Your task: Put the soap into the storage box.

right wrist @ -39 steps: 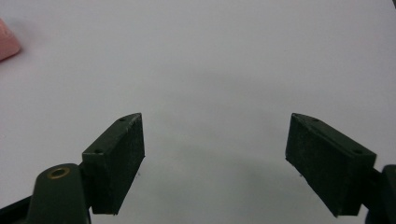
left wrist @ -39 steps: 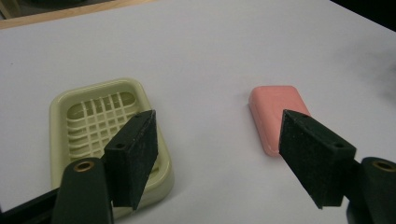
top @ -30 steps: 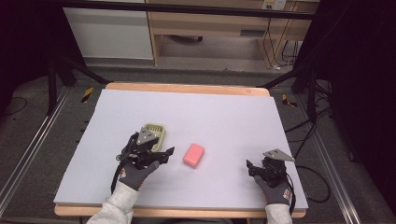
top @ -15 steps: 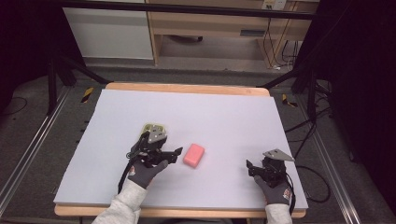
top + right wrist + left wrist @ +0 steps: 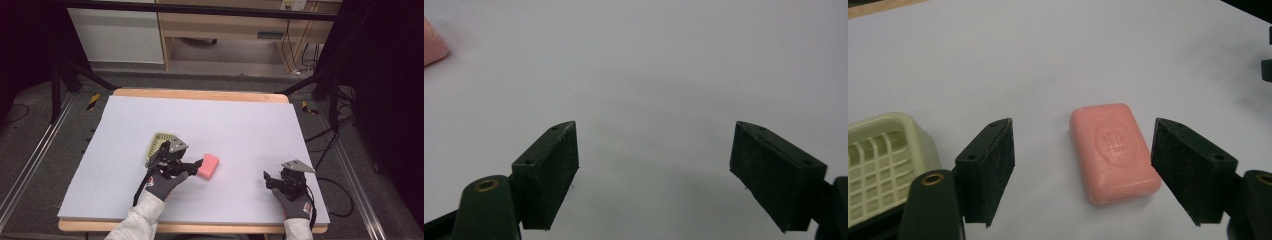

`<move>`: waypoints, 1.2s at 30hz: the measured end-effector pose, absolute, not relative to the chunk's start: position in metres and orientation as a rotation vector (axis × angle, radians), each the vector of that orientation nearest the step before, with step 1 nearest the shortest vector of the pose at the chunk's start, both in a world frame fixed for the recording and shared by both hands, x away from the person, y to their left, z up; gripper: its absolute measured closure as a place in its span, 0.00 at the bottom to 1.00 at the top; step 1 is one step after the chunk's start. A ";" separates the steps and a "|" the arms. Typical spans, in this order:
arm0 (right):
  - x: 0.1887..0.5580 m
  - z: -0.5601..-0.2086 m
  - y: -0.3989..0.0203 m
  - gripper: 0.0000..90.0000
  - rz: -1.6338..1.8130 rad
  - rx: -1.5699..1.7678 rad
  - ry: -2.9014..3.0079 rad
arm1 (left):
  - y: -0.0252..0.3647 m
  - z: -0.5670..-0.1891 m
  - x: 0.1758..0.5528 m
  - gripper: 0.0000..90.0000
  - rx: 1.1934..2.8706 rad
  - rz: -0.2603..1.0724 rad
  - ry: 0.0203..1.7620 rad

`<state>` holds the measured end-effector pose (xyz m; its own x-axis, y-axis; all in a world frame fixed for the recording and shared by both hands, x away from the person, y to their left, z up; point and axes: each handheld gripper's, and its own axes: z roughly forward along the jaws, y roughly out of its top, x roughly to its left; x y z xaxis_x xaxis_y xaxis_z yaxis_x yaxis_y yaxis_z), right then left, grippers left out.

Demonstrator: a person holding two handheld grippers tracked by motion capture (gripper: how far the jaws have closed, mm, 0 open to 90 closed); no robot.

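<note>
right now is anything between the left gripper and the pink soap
Nothing visible. The left gripper has just been opening, and the pink soap lies flat on the table between its fingers, untouched. The soap dish sits off to the side.

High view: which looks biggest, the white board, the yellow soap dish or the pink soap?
1. White board, biggest by far.
2. Yellow soap dish, partly hidden by the left gripper.
3. Pink soap, slightly smaller, though close.

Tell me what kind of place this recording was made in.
Probably a lab or workshop recording station: a table covered by a white sheet, black curtains at the sides, loose cables on the floor, and a plain cabinet behind.
</note>
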<state>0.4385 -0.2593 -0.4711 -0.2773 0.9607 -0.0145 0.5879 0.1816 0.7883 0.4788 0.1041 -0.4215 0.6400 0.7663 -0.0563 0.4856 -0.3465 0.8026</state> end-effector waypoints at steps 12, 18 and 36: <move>0.439 -0.471 -0.259 0.22 0.933 1.442 1.943 | 0.088 -0.429 0.483 0.27 2.044 0.411 0.965; 0.439 -0.471 -0.259 0.22 0.936 1.445 1.944 | 0.082 -0.432 0.485 0.27 2.067 0.411 0.955; 0.439 -0.472 -0.260 0.22 0.938 1.450 1.944 | 0.064 -0.445 0.493 0.26 2.111 0.404 0.960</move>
<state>0.4392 -0.2597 -0.4720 -0.2799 0.9600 -0.0115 0.5881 0.1809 0.7883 0.4930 0.0643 -0.4448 0.6659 0.7456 -0.0262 0.5023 -0.4221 0.7547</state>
